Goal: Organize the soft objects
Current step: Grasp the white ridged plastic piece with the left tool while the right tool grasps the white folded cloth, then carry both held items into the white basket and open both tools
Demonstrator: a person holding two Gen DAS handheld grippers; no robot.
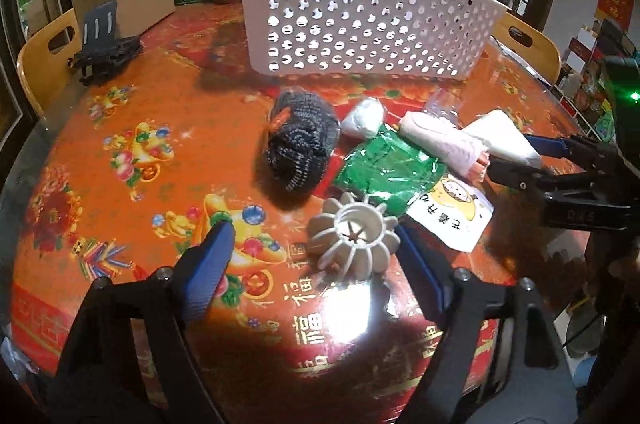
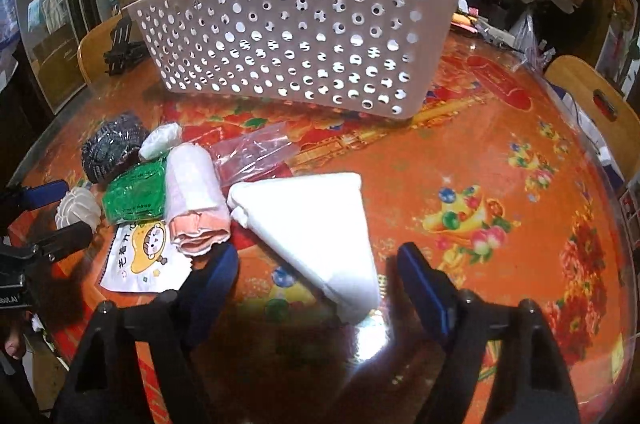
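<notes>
Both claws, left (image 1: 312, 248) and right (image 2: 316, 272), gaped wide and empty; every soft item lay outside the white perforated plastic basket (image 2: 296, 36) at twelve o'clock.

The inside of the white perforated basket (image 1: 360, 24) is hidden behind its near wall in both views, so its contents cannot be told. In the left wrist view, the far end of the white folded cloth (image 1: 504, 140) is covered by the right gripper (image 1: 516, 156) at the right edge. The print on the yellow cartoon packet (image 2: 140, 256) is partly covered and too small to be read.
</notes>
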